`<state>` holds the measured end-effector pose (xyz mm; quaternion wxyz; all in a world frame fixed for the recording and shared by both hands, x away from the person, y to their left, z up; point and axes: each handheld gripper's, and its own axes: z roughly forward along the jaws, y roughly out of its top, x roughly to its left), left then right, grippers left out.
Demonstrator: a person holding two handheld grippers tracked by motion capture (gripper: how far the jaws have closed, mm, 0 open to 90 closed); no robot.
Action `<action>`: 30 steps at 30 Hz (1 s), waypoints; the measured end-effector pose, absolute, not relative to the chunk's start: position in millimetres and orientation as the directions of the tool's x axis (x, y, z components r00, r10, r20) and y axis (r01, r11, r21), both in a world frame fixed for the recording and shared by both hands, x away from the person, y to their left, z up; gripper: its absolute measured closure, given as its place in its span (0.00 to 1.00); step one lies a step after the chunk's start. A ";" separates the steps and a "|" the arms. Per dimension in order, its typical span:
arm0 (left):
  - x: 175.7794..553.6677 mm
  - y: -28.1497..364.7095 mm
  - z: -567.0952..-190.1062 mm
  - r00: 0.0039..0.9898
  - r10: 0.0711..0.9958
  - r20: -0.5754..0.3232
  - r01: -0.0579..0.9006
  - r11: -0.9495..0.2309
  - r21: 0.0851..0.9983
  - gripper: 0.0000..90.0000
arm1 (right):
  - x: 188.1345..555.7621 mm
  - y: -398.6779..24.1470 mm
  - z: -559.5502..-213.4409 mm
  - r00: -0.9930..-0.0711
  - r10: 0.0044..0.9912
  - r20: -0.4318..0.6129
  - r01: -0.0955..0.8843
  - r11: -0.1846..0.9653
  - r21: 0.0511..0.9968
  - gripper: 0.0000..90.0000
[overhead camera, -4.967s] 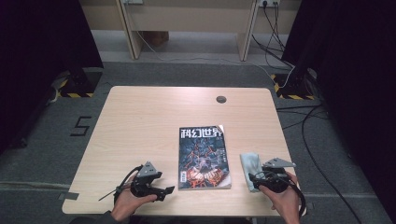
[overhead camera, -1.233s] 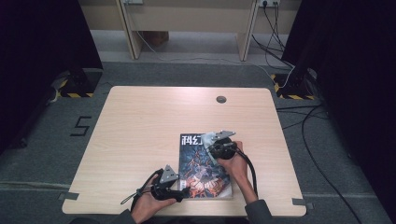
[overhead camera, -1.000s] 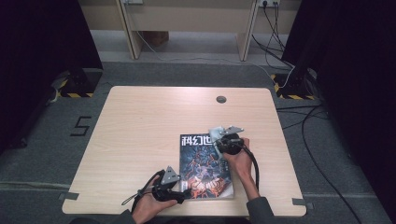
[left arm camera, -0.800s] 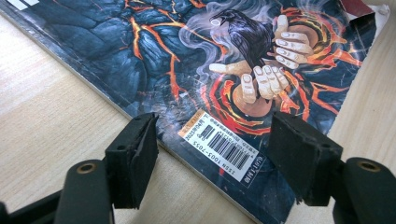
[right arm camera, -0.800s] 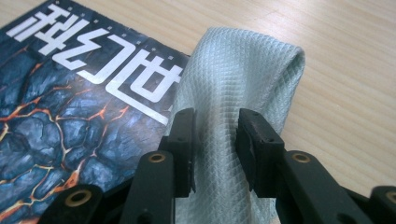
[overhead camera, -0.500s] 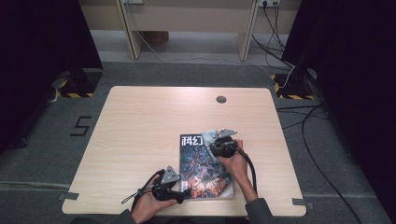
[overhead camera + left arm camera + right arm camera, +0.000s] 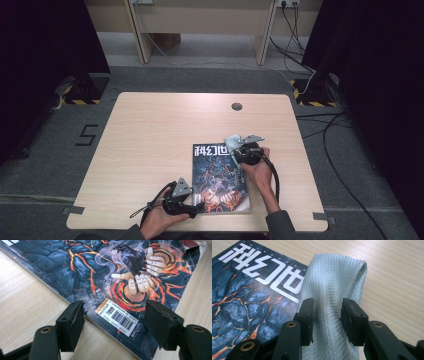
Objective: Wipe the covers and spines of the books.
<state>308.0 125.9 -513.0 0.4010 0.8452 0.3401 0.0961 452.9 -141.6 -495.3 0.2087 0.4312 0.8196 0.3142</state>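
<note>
A magazine (image 7: 220,175) with a dark lava-pattern cover lies near the table's front edge. My right gripper (image 7: 240,150) is at its far right corner, shut on a pale grey woven cloth (image 7: 231,140). In the right gripper view the cloth (image 7: 332,275) bunches between the pads of that gripper (image 7: 327,317) and lies partly over the magazine (image 7: 249,290). The jaws have just been opening a little, with the cloth still between them. My left gripper (image 7: 196,207) stands open at the near left corner. Its jaws (image 7: 113,325) straddle the barcode edge of the magazine (image 7: 100,272).
The light wooden table (image 7: 150,130) has a round cable hole (image 7: 237,106) at the far side. Dark curtains hang on both sides of the table. Cables lie on the floor at the right (image 7: 345,170).
My right gripper with the cloth shifted slightly left over the magazine's far right corner, then back right. The left gripper has stayed where it was.
</note>
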 end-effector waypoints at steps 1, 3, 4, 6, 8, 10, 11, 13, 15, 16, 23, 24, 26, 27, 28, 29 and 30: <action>308.0 125.9 -513.0 0.750 0.652 -0.110 0.498 -0.447 0.743 0.35 | 452.9 -141.6 -495.3 -0.541 0.838 -0.071 0.576 0.431 0.695 0.70; 308.0 126.0 -513.1 0.751 0.651 -0.111 0.497 -0.446 0.744 0.35 | 451.1 -136.7 -494.3 -0.545 0.831 -0.109 0.564 0.460 0.686 0.72; 308.0 125.9 -513.0 0.750 0.652 -0.111 0.498 -0.447 0.743 0.35 | 450.2 -130.8 -493.5 -0.556 0.821 -0.127 0.556 0.481 0.678 0.72; 308.0 126.0 -513.2 0.750 0.651 -0.112 0.498 -0.445 0.744 0.35 | 448.4 -123.7 -494.0 -0.571 0.811 -0.127 0.547 0.491 0.678 0.72; 307.9 126.0 -513.3 0.750 0.652 -0.113 0.498 -0.444 0.745 0.35 | 446.8 -116.2 -493.8 -0.590 0.797 -0.131 0.536 0.508 0.675 0.72; 308.1 125.9 -513.0 0.750 0.652 -0.111 0.498 -0.447 0.743 0.35 | 445.2 -108.7 -494.2 -0.612 0.779 -0.135 0.518 0.524 0.676 0.73; 308.1 125.9 -513.0 0.750 0.652 -0.111 0.498 -0.447 0.743 0.35 | 445.2 -108.7 -494.2 -0.612 0.779 -0.135 0.518 0.524 0.676 0.73; 307.9 126.1 -513.4 0.750 0.652 -0.114 0.498 -0.443 0.745 0.35 | 442.4 -101.5 -494.6 -0.633 0.764 -0.129 0.505 0.533 0.679 0.73; 307.9 126.1 -513.4 0.750 0.652 -0.113 0.498 -0.444 0.745 0.35 | 439.1 -92.3 -495.8 -0.666 0.742 -0.078 0.503 0.524 0.687 0.73; 308.1 126.0 -513.3 0.751 0.651 -0.112 0.497 -0.445 0.745 0.35 | 437.4 -89.2 -496.2 -0.673 0.736 -0.075 0.498 0.526 0.689 0.73; 307.9 126.2 -513.5 0.750 0.651 -0.113 0.497 -0.444 0.745 0.35 | 431.7 -76.2 -495.7 -0.709 0.699 -0.095 0.464 0.564 0.684 0.72; 307.9 126.2 -513.5 0.750 0.651 -0.113 0.497 -0.444 0.745 0.35 | 431.9 -76.4 -495.7 -0.708 0.700 -0.094 0.466 0.562 0.683 0.72; 307.8 126.3 -513.6 0.750 0.652 -0.113 0.497 -0.442 0.746 0.35 | 432.4 -76.7 -495.6 -0.706 0.702 -0.091 0.470 0.561 0.682 0.71; 307.7 126.4 -513.7 0.750 0.651 -0.113 0.496 -0.443 0.747 0.35 | 433.6 -77.0 -495.3 -0.703 0.706 -0.086 0.476 0.557 0.681 0.71; 307.9 126.3 -513.6 0.750 0.652 -0.115 0.498 -0.442 0.746 0.35 | 435.9 -76.0 -495.0 -0.695 0.715 -0.083 0.486 0.552 0.678 0.71; 307.9 126.3 -513.6 0.750 0.652 -0.115 0.498 -0.442 0.746 0.35 | 435.9 -76.0 -495.0 -0.695 0.715 -0.083 0.486 0.552 0.678 0.71; 308.0 126.5 -513.7 0.750 0.651 -0.114 0.497 -0.442 0.746 0.35 | 439.9 -72.7 -494.8 -0.692 0.717 -0.085 0.489 0.552 0.676 0.71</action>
